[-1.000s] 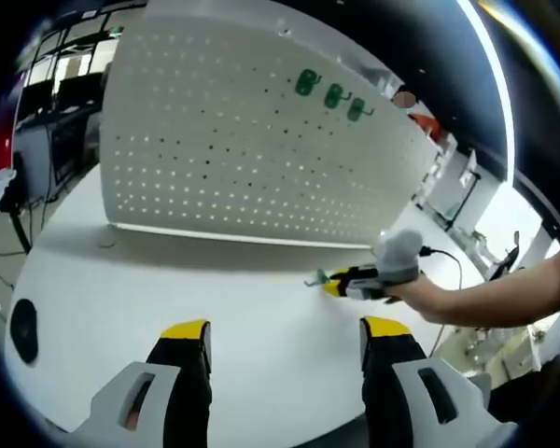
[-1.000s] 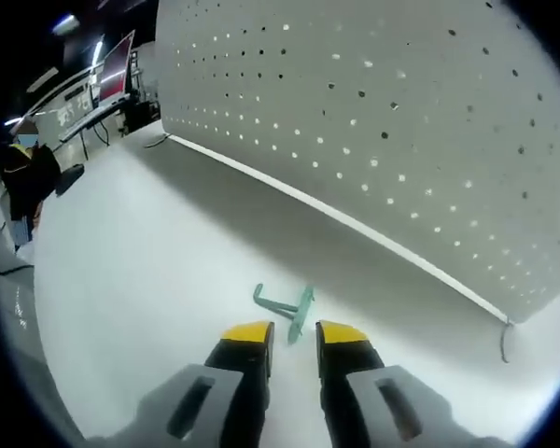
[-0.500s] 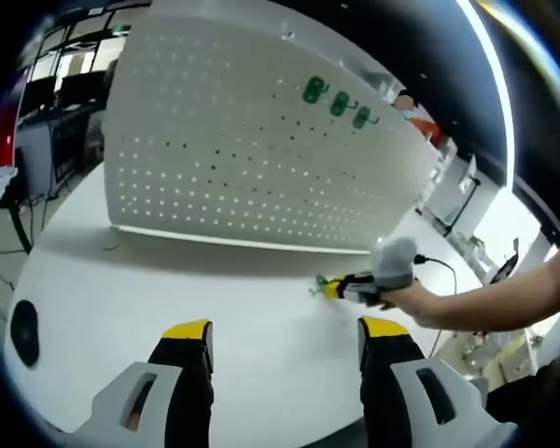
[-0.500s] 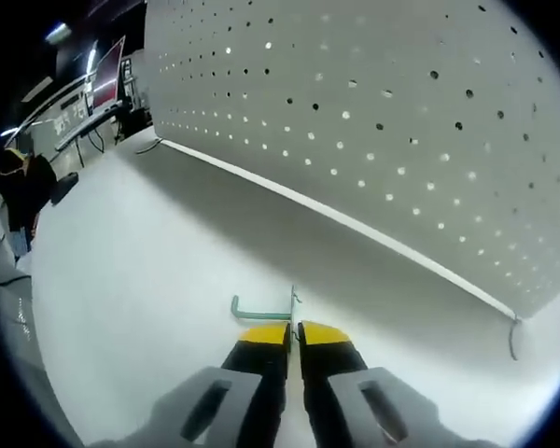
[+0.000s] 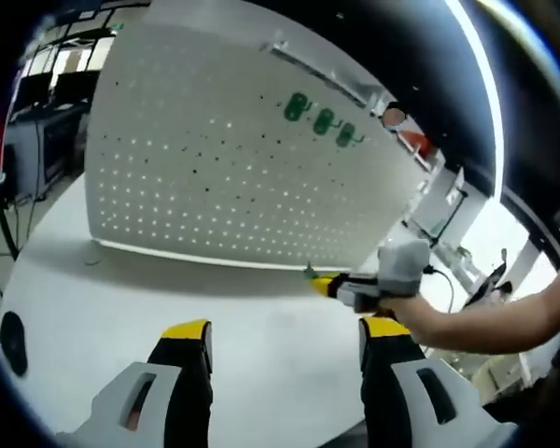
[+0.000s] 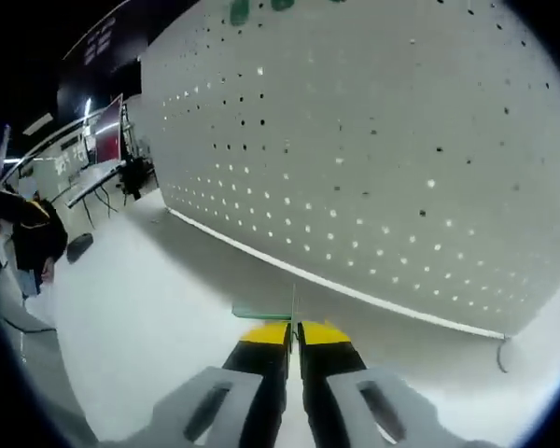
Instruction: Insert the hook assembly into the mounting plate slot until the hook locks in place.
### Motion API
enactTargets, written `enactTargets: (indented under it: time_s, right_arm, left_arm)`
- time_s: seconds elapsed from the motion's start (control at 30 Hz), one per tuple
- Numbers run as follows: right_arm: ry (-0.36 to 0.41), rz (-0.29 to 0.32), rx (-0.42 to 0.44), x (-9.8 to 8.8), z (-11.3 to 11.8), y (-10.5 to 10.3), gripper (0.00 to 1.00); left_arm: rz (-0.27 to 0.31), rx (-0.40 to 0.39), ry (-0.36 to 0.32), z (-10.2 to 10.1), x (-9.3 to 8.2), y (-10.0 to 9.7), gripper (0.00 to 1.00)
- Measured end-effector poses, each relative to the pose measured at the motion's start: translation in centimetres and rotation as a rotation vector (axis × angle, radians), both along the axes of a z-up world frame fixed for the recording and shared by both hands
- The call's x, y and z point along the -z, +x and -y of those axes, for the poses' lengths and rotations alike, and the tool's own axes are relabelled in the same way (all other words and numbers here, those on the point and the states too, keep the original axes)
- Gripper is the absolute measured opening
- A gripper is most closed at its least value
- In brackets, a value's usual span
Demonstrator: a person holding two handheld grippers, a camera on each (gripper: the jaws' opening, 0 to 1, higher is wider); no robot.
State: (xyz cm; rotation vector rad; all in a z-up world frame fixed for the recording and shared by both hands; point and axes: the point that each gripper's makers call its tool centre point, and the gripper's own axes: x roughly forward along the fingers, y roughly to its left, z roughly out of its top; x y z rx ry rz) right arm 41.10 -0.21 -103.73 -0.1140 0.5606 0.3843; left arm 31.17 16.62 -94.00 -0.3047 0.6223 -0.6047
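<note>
Hook assembly (image 6: 266, 315) sits pinched in the right gripper (image 6: 293, 332), lifted off the worktop (image 6: 140, 308) — facing the pegboard (image 6: 392, 159) ahead for insertion. Left gripper (image 5: 285, 329) hangs spread, idle.

The hook (image 6: 264, 315) is a small teal-green piece with a thin flat plate and a slim arm sticking out sideways to the left in the right gripper view. It is pinched by its plate between yellow jaw tips, above the white table, short of the board. The board (image 5: 224, 159) is a white perforated panel standing upright on the table, dotted with rows of holes. Three green hooks (image 5: 322, 120) already hang near its top edge.
</note>
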Motion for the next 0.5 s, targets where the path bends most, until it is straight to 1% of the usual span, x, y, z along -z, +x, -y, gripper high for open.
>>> enactTargets:
  time_s: [0.03,0.07,0.1,0.13,0.17,0.2,0.23,0.33,0.4,0.43,0.5]
  right_arm:
    - [0.029,0.016,-0.004,-0.9,-0.5,-0.1,0.00]
    - [0.076,0.021,-0.007,-1.5,-1.2,-0.3,0.00]
    - [0.173,0.011,-0.003,-2.5,-2.2,-0.9,0.00]
    - [0.196,0.000,-0.002,-2.9,-2.5,-1.3,0.00]
    - [0.192,0.012,-0.019,-3.6,-2.8,-1.9,0.00]
    - [0.209,0.025,-0.035,-4.3,-3.4,-2.3,0.00]
    - [0.239,0.039,-0.046,-5.1,-3.9,-2.7,0.00]
    - [0.305,0.047,-0.059,-6.9,-5.1,-4.0,0.00]
    - [0.326,0.057,-0.074,-8.0,-6.0,-4.9,0.00]
    - [0.373,0.072,-0.085,-9.0,-6.7,-5.4,0.00]
    - [0.395,0.082,-0.106,-9.9,-7.6,-6.1,0.00]
  left_arm:
    - [0.005,0.005,-0.005,0.2,-0.2,0.2,0.63]
    - [0.006,0.008,-0.009,0.3,-0.4,0.2,0.62]
    - [0.010,0.009,-0.015,0.4,-0.5,0.3,0.62]
    - [0.011,0.008,-0.030,0.6,-0.7,0.5,0.62]
    - [0.007,0.004,-0.044,0.7,-0.8,0.6,0.62]
    - [0.006,0.000,-0.057,0.9,-1.0,0.7,0.62]
    - [0.008,-0.002,-0.064,1.0,-1.1,0.8,0.62]
    - [0.010,-0.004,-0.083,1.4,-1.5,1.0,0.62]
    - [0.006,0.004,-0.110,2.0,-1.9,1.1,0.62]
    - [0.003,0.011,-0.116,2.4,-2.0,1.1,0.62]
    - [0.005,0.020,-0.130,2.9,-2.3,1.1,0.59]
